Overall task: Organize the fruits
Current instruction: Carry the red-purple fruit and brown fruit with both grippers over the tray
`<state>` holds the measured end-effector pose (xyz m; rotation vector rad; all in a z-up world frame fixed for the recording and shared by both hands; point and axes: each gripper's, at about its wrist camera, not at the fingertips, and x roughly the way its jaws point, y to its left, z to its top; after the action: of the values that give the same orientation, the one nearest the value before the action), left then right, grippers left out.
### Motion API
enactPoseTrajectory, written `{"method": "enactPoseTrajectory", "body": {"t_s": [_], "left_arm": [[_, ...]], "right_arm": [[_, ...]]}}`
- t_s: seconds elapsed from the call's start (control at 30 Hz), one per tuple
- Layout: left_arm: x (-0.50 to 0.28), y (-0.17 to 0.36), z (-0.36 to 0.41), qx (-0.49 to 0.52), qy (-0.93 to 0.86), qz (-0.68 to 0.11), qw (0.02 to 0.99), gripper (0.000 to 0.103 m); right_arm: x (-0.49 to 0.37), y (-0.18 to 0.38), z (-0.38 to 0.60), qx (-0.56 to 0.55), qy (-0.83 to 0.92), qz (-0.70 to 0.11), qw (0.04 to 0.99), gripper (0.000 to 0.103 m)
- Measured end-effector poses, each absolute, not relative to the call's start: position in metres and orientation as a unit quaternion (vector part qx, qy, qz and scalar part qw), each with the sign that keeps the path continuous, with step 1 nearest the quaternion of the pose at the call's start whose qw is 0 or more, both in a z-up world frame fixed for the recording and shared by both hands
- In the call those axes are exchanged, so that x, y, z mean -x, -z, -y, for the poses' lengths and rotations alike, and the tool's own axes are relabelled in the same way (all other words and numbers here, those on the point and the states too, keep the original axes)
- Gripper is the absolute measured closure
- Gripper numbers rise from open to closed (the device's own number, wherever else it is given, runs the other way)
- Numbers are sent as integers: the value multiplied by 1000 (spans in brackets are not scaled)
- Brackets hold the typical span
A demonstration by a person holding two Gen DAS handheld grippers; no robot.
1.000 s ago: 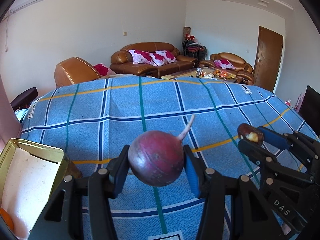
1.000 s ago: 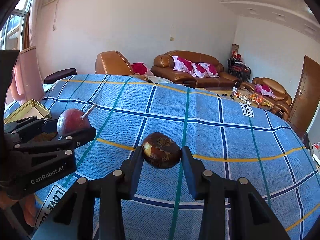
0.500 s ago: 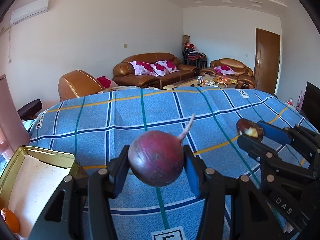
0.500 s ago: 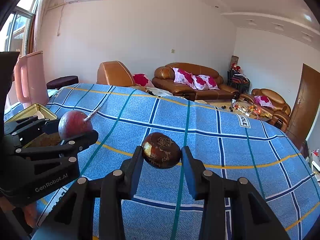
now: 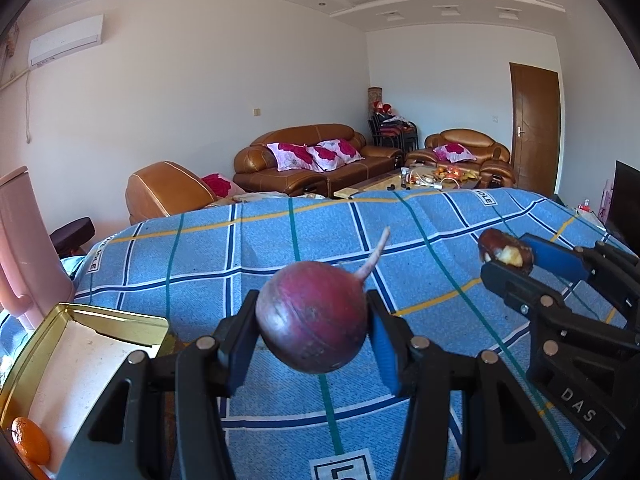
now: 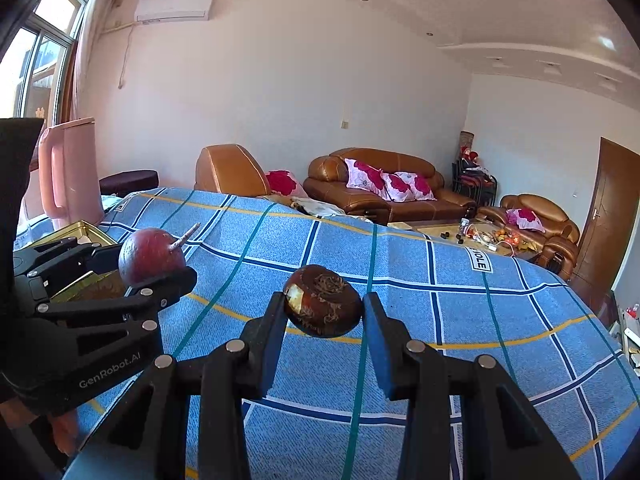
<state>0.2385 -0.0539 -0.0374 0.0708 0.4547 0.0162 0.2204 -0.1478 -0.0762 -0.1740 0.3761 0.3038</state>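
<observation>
My left gripper [image 5: 312, 320] is shut on a round dark-red radish [image 5: 310, 316] with a pale root tail, held in the air above the blue checked cloth [image 5: 280, 248]. My right gripper [image 6: 323, 314] is shut on a dark brown water chestnut [image 6: 324, 300] with a pale chipped spot. The radish also shows at the left of the right wrist view [image 6: 150, 256], and the water chestnut at the right of the left wrist view [image 5: 505, 251]. A gold tin box [image 5: 96, 320] lies at lower left, with an orange fruit [image 5: 30, 438] at its near end.
A pink jug [image 6: 70, 168] stands at the table's left edge behind the tin. Brown leather sofas [image 5: 316, 158] and a cluttered coffee table [image 5: 424, 178] stand beyond the table's far edge. A wooden door [image 5: 534, 124] is at the far right.
Both grippers have risen and tilted upward with their loads, so more wall and ceiling show. The tin box has come further into the left wrist view. Both grips are unchanged.
</observation>
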Motion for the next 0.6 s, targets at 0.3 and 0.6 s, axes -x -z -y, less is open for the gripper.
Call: {"method": "enactPoseTrajectory", "body": {"t_s": [0.3,0.6], "left_arm": [[-228,34,54,-40,-12,-207,977,50],[-218,33,55,-44,-13,-201,979,50]], "right_arm": [[-216,74,153,84,-145,-169,971,62],[-209,72,151,88,-144,-154,974,62]]}}
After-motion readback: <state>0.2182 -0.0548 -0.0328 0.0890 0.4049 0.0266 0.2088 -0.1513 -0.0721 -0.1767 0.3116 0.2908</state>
